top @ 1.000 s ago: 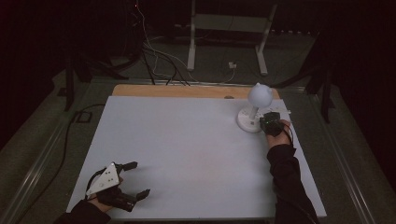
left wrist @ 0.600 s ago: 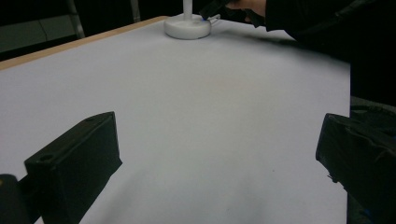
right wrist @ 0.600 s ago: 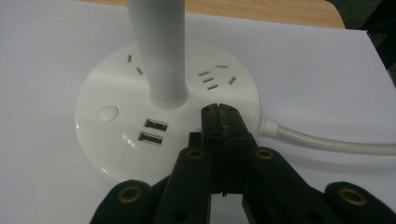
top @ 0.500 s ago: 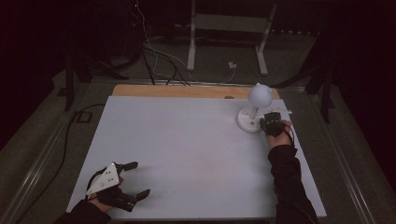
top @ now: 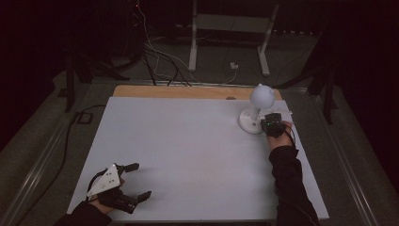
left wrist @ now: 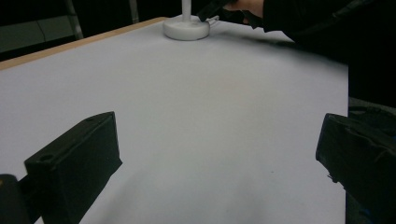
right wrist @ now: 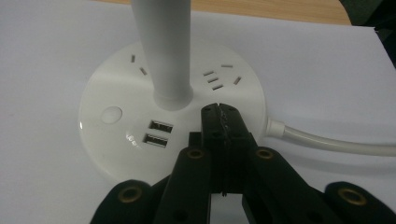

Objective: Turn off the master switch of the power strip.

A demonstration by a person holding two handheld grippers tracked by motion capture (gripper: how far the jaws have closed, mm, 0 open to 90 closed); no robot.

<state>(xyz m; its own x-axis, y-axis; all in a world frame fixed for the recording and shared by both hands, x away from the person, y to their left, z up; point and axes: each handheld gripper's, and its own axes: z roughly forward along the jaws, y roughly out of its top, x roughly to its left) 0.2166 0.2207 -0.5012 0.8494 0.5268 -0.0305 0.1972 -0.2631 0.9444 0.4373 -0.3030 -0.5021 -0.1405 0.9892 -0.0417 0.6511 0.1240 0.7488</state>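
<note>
Nothing has moved since the earlier frames: both tongs sit where they were. Right tongs [right wrist: 223, 116] have jaws pressed together with nothing between them, tips over the lamp base [right wrist: 116, 140] just beside the stem [right wrist: 163, 51], near the USB ports [right wrist: 156, 133]. Lamp [top: 256, 110] stands near the tabletop's [top: 188, 141] far right corner, cord [right wrist: 327, 140] leaving the base. Left tongs [top: 134, 181] rest at the near left corner, jaws wide apart and empty.
</note>
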